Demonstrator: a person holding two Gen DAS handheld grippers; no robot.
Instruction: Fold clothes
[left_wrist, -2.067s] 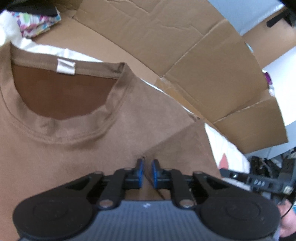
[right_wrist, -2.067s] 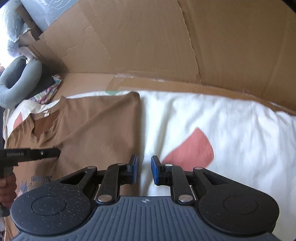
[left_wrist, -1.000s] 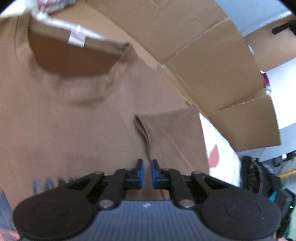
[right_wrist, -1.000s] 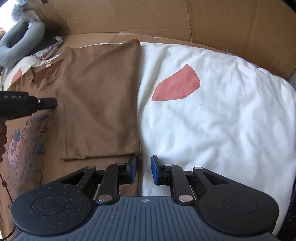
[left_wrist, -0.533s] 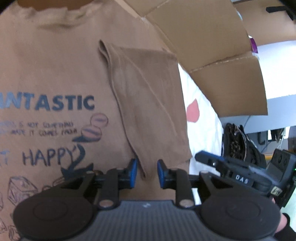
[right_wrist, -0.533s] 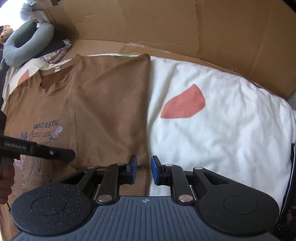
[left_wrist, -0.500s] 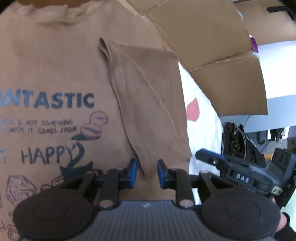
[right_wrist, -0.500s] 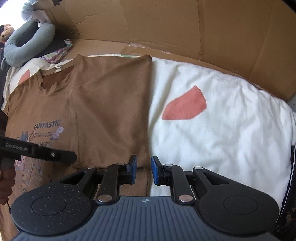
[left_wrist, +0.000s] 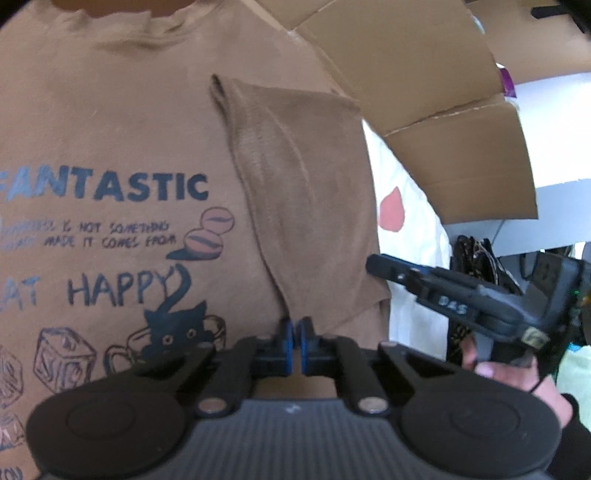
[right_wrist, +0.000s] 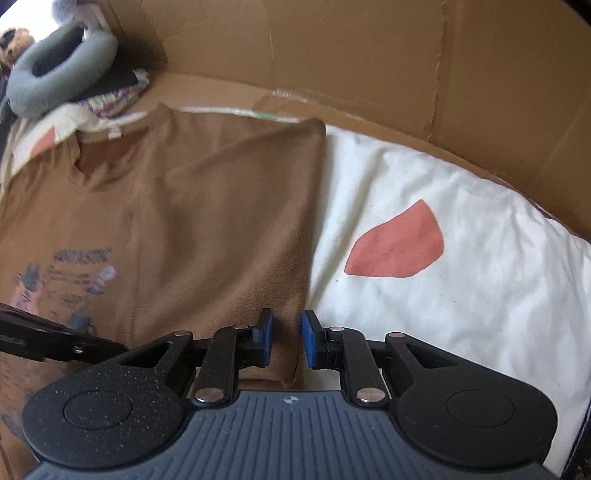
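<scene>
The brown T-shirt (left_wrist: 110, 155) lies print-up on the white bedding (right_wrist: 461, 295), its collar toward the cardboard wall (right_wrist: 332, 55), and one side is folded in over the chest as a long flap (left_wrist: 306, 206). The left tool (left_wrist: 296, 341) sits right at the flap's lower corner with its blue pads nearly together; whether cloth is pinched between them I cannot tell. Over on the bedding side, the right tool (right_wrist: 287, 339) hangs above the shirt's folded edge, pads a little apart, brown cloth showing in the gap but nothing pressed. A hand (left_wrist: 517, 376) grips that right tool's handle. A grey neck pillow (right_wrist: 55, 74) rests at the far corner.
</scene>
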